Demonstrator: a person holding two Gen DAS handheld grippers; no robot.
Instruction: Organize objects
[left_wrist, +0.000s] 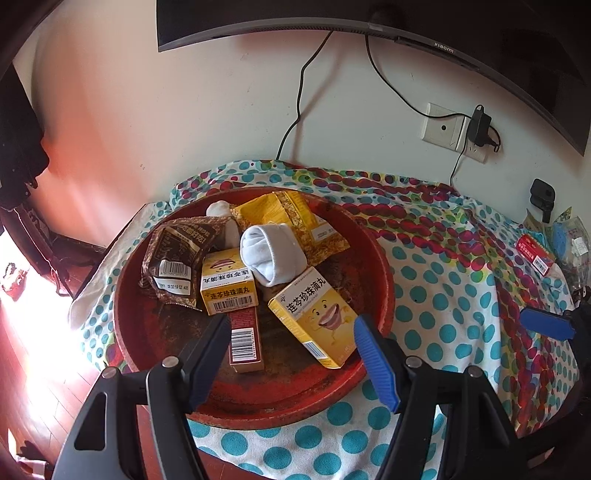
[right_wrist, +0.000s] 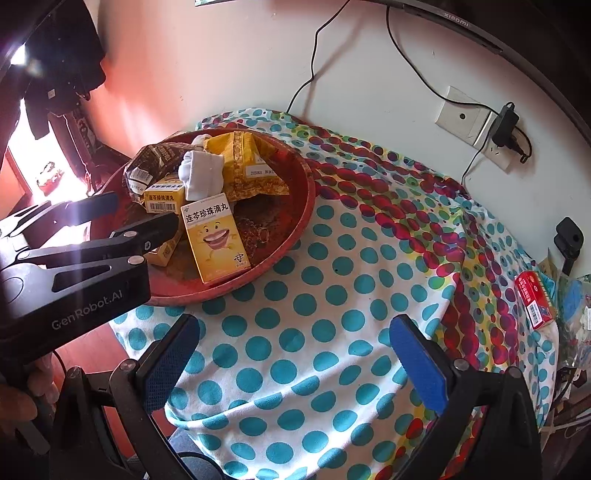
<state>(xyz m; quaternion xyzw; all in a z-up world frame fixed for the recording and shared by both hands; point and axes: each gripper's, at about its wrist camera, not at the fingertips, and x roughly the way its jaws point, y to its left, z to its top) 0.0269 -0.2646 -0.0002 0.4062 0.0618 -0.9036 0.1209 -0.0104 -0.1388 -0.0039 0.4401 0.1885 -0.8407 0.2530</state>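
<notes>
round red tray with a worn, dark-stained floor (left_wrist: 373, 266), resting on a polka-dot cloth of turquoise, red and green spots (left_wrist: 443, 280) that covers a table against a white wall. contents of the tray: one yellow cardboard box with a smiling cartoon mouth (left_wrist: 314, 317), lying tilted at the near right side, close to the rim; one second yellow box with a barcode on its end (left_wrist: 228, 284), just left of it, its top end facing the camera; one narrow brown-red box with a barcode (left_wrist: 245, 339), lying partly under the second yellow box and pointing toward the near rim; one rolled white sock (left_wrist: 273, 254), resting between and behind the two yellow boxes; one brown crinkled foil packet with a white barcode label (left_wrist: 173, 258), at the left side; one yellow patterned sachet (left_wrist: 291, 218), at the far side; a second white fabric piece (left_wrist: 221, 210), partly hidden behind the packet. left gripper (left_wrist: 291, 350): black frame, blue pads, jaws wide apart with nothing between them, poised above the near rim of the tray. right gripper (right_wrist: 291, 365): jaws likewise spread, holding nothing, over bare cloth to the right of the tray. outside the tray: one small red box with a barcode (right_wrist: 535, 299), at the far right edge of the cloth, well apart from the tray, beside blurred clutter. wall fittings: white socket plate (left_wrist: 443, 127) with black plug adapter (left_wrist: 480, 123) and cables.
</notes>
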